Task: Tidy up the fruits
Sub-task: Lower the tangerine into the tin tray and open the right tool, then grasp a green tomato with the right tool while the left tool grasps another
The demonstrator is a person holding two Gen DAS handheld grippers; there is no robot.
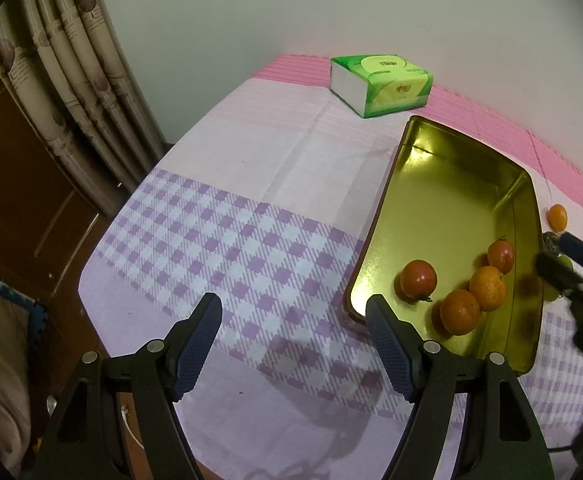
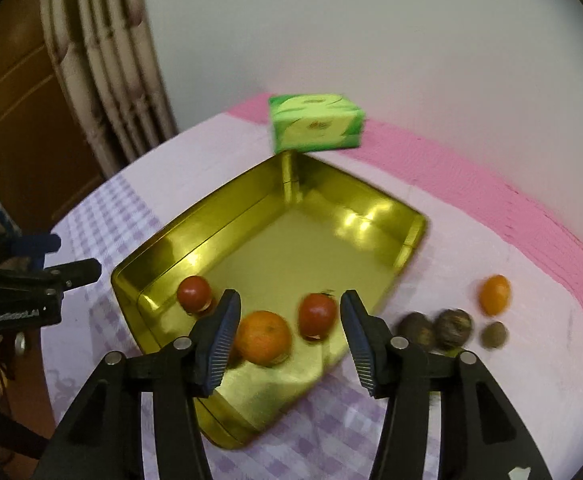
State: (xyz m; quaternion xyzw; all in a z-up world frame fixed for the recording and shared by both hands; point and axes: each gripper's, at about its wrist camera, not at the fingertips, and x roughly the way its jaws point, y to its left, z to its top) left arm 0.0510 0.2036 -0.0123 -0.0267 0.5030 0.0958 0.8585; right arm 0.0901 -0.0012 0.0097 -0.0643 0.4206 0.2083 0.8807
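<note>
A gold metal tin (image 1: 443,200) (image 2: 291,240) lies on the table. It holds two red tomatoes (image 1: 418,279) (image 2: 194,292) and two oranges (image 1: 460,312) (image 2: 263,337). My left gripper (image 1: 295,320) is open and empty over the cloth, left of the tin. My right gripper (image 2: 289,316) is open and empty above the tin's near end, with an orange and a tomato (image 2: 317,315) below it. To the right of the tin lie a small orange (image 2: 494,294) (image 1: 557,217) and three dark round fruits (image 2: 453,328).
A green tissue pack (image 1: 381,83) (image 2: 315,122) stands behind the tin near the wall. A purple-checked and pink cloth (image 1: 231,240) covers the table. Curtains (image 1: 71,80) and wooden furniture are to the left, past the table edge.
</note>
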